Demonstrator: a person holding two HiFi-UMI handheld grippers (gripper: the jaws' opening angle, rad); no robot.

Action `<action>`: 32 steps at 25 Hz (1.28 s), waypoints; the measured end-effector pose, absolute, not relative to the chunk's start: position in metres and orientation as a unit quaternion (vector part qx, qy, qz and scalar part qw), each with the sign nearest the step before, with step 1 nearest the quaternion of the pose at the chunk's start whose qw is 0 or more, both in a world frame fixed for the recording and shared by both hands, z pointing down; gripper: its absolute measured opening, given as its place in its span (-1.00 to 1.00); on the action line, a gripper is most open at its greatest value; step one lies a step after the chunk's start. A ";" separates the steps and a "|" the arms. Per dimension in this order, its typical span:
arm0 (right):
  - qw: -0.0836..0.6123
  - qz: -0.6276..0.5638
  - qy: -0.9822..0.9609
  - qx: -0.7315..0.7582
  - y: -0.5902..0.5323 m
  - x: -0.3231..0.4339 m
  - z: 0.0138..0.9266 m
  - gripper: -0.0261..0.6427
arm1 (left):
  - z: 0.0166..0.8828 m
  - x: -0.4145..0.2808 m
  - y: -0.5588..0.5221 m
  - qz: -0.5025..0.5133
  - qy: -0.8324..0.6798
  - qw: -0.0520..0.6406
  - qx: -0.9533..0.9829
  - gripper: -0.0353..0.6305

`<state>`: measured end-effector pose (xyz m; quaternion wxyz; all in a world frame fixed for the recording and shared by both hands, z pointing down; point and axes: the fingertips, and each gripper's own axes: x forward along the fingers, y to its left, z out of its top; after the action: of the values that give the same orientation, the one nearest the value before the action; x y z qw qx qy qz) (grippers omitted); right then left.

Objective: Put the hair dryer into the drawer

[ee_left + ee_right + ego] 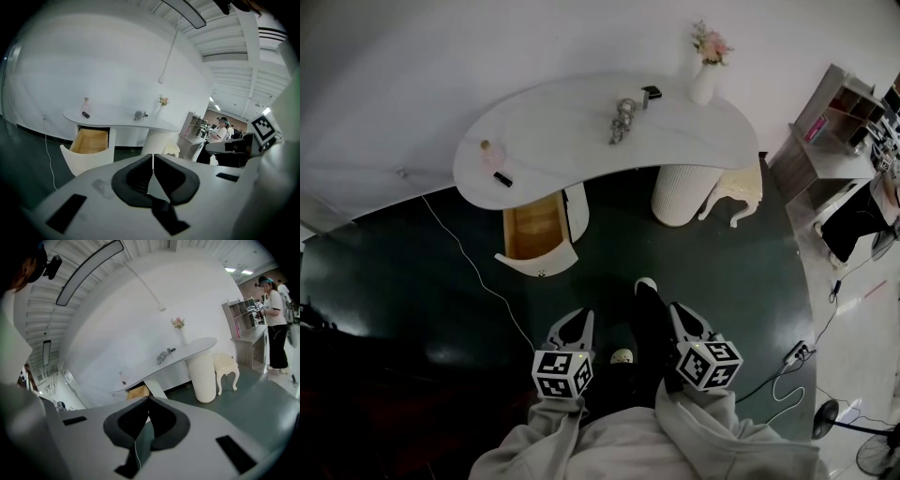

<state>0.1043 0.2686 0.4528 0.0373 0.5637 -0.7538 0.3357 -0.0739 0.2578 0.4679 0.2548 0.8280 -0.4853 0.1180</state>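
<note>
Up top in the head view, the small silvery hair dryer (622, 120) sits on the white kidney-shaped tabletop (553, 131), up and to the right of the pulled-out white drawer with the pale wood inside (534, 228). Lower middle of the frame, the left gripper (573, 324) and right gripper (685, 321) are well apart from the table, jaws pinched together on both, nothing between them. A white vase of pink flowers (706, 77) stands at the table's right end.

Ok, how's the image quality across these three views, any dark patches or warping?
Head view: dim floor, nearly black at lower left, white table bright. Left gripper view: fisheye curves the wall, dark corners, left tongs soft. Right gripper view: tilted, same bulging, black edges.
</note>
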 end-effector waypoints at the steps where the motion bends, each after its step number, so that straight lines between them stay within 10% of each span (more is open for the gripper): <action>1: 0.038 0.335 -0.756 0.561 0.264 0.104 0.453 -0.78 | 0.467 -0.075 0.254 0.116 -0.487 0.254 0.827 -0.83; 32: 0.037 0.331 -0.774 0.538 0.037 0.174 0.440 -0.78 | 0.451 0.001 0.045 0.118 -0.499 0.246 0.822 -0.83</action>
<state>0.1736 0.0370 0.4404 0.0373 0.5384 -0.7741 0.3310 0.0013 0.0451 0.4506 0.2460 0.8223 -0.4994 0.1178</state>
